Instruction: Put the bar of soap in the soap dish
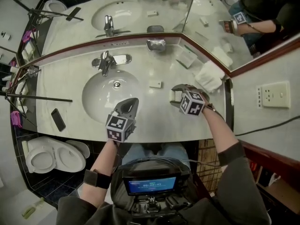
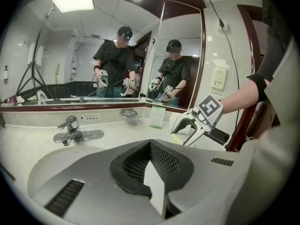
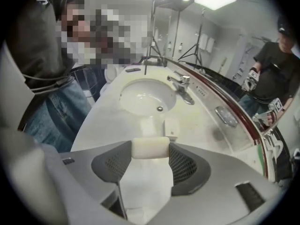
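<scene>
Pinching: right gripper (image 3: pixel 150 150), jaws clamped on the two ends of a pale cream rectangular bar of soap (image 3: pixel 150 147), held above the grey marble counter (image 1: pixel 70 86).
Other tool: left gripper (image 2: pixel 154 175), jaws pressed together with nothing between them; it hovers at the counter's front edge by the white oval basin (image 1: pixel 101 95).
Dish: shiny metal oval soap dish (image 1: pixel 155 44), at the counter's back against the mirror, well apart from the soap.
Nearby: small white box (image 1: pixel 155 84) on the counter, between basin and right gripper.

Bare counter (image 1: pixel 140 67) before soap dish (image 1: pixel 156 44), faucet (image 1: pixel 107 62) left
</scene>
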`<state>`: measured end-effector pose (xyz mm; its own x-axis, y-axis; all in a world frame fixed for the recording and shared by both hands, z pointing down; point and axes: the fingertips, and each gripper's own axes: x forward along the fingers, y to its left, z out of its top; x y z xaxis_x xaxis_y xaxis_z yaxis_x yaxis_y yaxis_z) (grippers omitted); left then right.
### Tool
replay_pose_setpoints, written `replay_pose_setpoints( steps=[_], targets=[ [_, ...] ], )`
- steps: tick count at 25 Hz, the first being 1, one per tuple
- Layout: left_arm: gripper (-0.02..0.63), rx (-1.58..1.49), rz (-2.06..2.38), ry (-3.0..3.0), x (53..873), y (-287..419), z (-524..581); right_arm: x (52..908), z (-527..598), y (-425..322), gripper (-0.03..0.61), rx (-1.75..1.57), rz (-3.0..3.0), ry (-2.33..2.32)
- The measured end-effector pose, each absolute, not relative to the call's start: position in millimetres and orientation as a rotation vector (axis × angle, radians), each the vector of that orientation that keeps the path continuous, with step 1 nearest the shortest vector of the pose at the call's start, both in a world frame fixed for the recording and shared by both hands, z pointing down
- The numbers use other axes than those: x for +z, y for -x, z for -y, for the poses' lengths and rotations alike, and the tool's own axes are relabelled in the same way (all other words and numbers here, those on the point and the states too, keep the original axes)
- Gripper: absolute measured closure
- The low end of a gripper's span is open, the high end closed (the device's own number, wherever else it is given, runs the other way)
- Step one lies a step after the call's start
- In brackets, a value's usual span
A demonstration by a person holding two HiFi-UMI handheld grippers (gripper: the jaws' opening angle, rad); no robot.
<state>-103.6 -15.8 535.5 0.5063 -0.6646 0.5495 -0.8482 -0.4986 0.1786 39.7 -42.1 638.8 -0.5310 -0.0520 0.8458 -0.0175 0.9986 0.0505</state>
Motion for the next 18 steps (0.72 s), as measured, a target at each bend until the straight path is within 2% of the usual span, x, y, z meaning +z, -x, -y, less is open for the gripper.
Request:
replay_pose_setpoints(
  steps=[8, 18],
  targets=[
    [0.614, 0.552, 1.220, -2.340, 529.3, 100.5, 25.8, 556.1, 72.5, -47.5, 0.305, 0.266, 2.389, -0.594],
    [0.614, 0.552, 1.188, -2.373, 526.4, 87.0, 38.4, 538.3, 66.2, -84.5, 0.305, 0.489, 2.426, -1.020]
  ],
)
